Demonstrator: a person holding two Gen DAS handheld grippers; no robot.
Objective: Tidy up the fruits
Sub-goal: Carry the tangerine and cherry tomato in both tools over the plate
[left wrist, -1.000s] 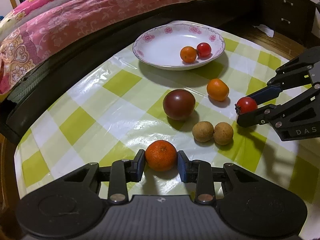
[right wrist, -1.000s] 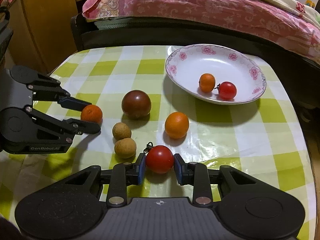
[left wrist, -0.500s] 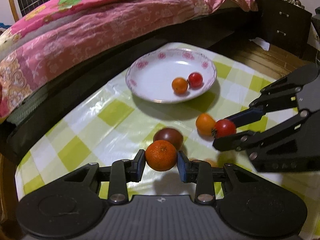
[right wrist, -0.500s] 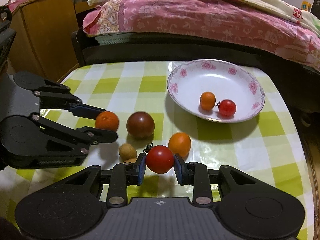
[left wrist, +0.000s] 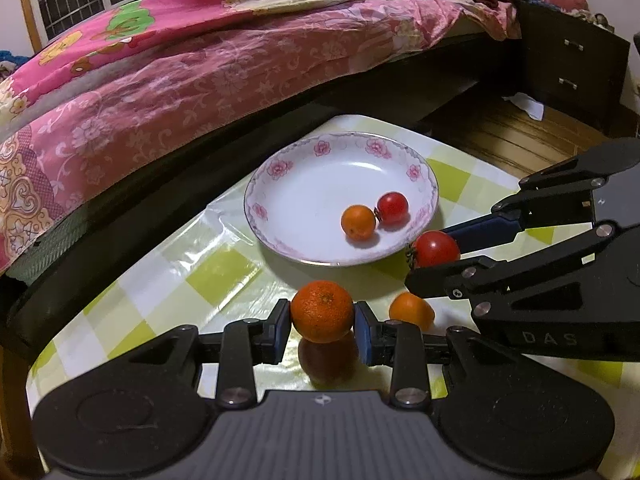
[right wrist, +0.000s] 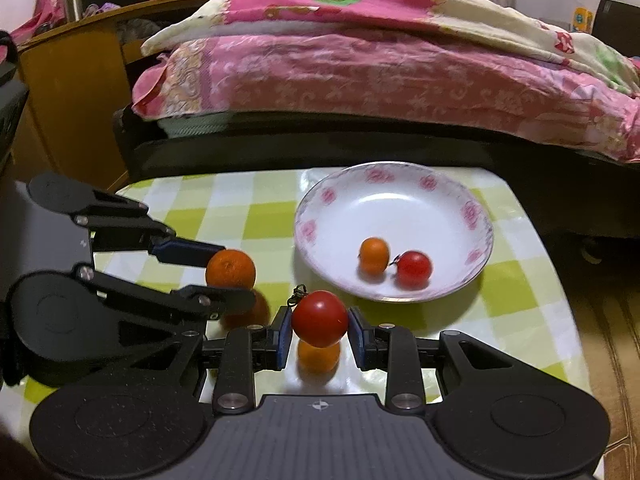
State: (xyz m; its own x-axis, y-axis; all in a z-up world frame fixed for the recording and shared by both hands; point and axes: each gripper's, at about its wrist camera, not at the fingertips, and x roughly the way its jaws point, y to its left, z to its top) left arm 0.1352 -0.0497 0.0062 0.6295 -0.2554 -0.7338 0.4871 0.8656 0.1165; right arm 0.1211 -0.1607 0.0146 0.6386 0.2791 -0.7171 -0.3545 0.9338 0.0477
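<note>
Left gripper (left wrist: 322, 326) clamped on a mandarin (left wrist: 322, 311), pads pressed to both its sides, carried clear above the checked tablecloth (left wrist: 224, 276). Right gripper (right wrist: 319, 334) likewise closed on a red tomato (right wrist: 319, 318), stem curl up and to the left, also held off the cloth. Ahead of both, a floral-rimmed plate (right wrist: 316, 216) already holding a small orange fruit (right wrist: 374, 255) and a small tomato (right wrist: 414, 268), touching each other toward the near right of the dish. From the left tool, plate forward and slightly right; from the right tool, plate forward and right, its near rim just beyond the tomato. Right gripper apparently the nearer of the two, so probably first to release. Free space in the plate mostly on its left and far side. Another orange fruit (left wrist: 411, 311) left on the cloth below, near the grippers.
</note>
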